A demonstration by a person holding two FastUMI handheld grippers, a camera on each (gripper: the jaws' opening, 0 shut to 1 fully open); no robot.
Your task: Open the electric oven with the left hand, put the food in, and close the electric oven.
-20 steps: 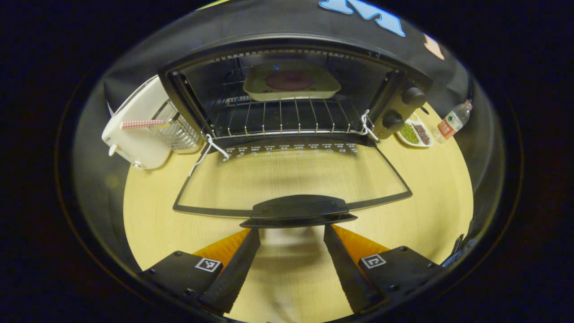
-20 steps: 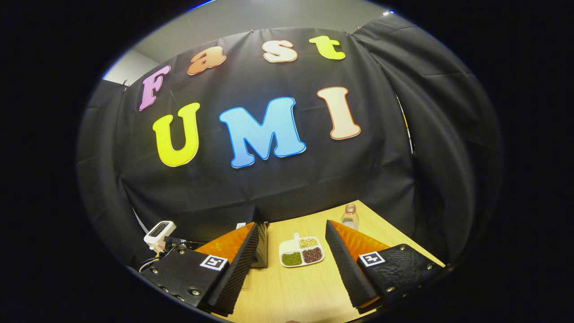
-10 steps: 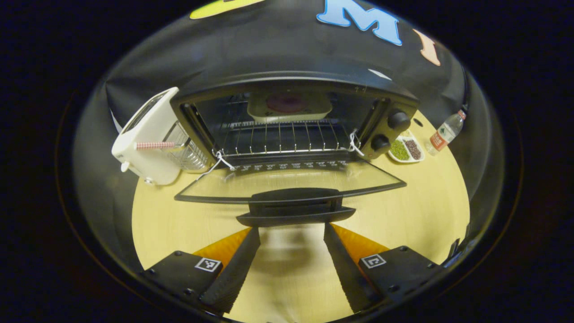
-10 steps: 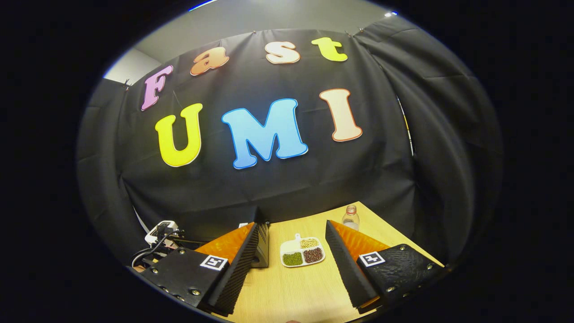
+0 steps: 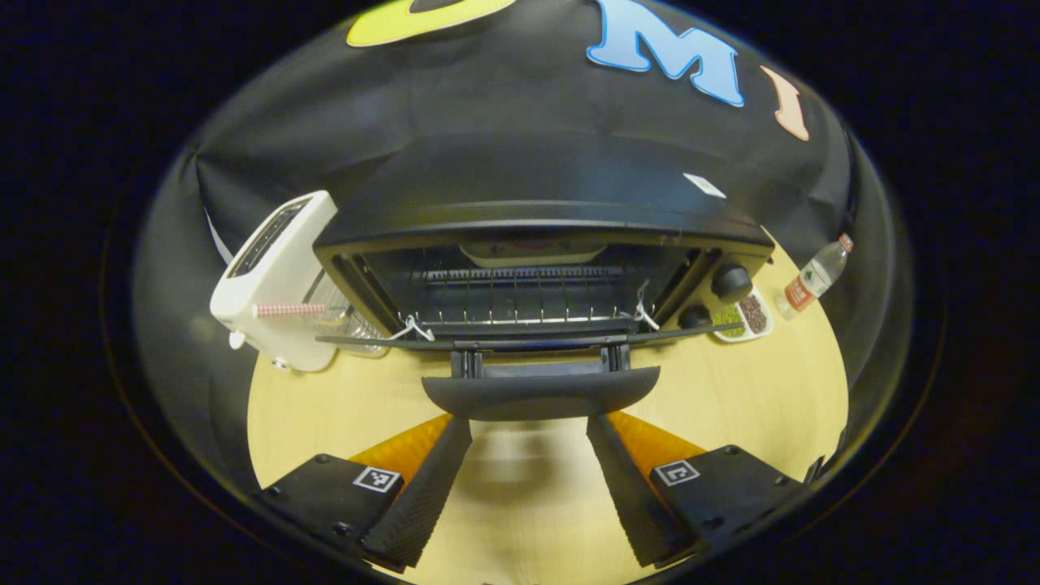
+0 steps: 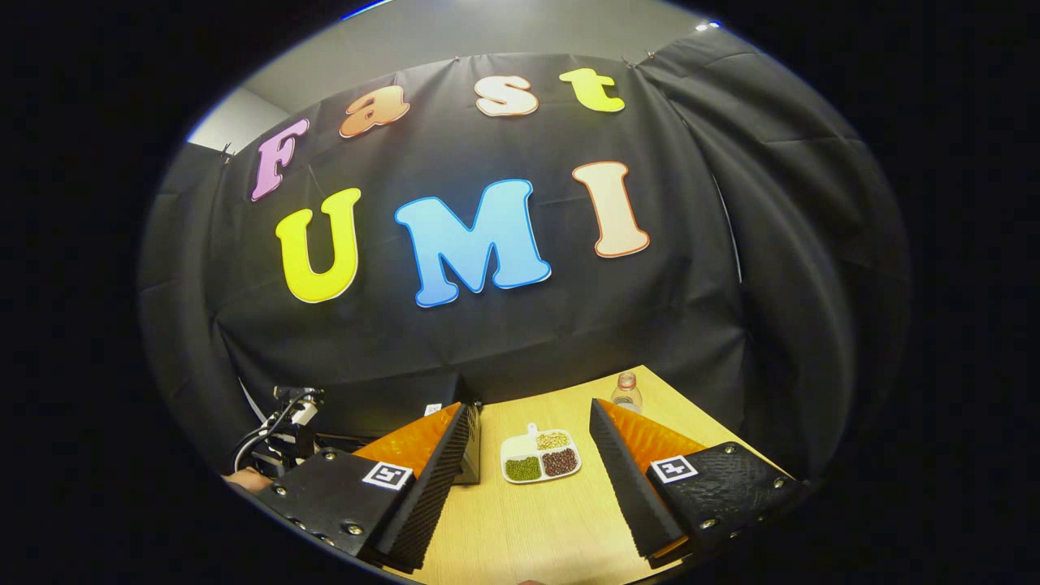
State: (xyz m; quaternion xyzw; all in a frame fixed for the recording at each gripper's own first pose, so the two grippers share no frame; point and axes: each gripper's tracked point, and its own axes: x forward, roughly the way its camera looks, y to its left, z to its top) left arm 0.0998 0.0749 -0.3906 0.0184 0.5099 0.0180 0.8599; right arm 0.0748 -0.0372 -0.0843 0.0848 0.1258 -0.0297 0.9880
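Around the electric oven we see a white toaster just to its left, with a wire basket tucked between the two, partly hidden by the oven door. To the oven's right lie a white divided dish of beans and, farther right, a plastic bottle with a red label whose writing is too small for us to read.

The door is part-way open, seen nearly edge-on, and its dark handle sits just beyond the left tongs, whose fingers are spread with bare table between them; we cannot tell whether they touch the handle. Inside, on the wire rack, the food tray stands at the far end, mostly cut off by the oven's top edge. Two knobs show on the oven's right face, and white string is tied at both door hinges.

From the right gripper view, the right tongs hang spread above the table, holding nothing. Between their fingers lie the bean dish and, farther off, the bottle. A black corner of the oven peeks beside one finger. At the far left we make out the other gripper with its cables, too dark to read clearly.
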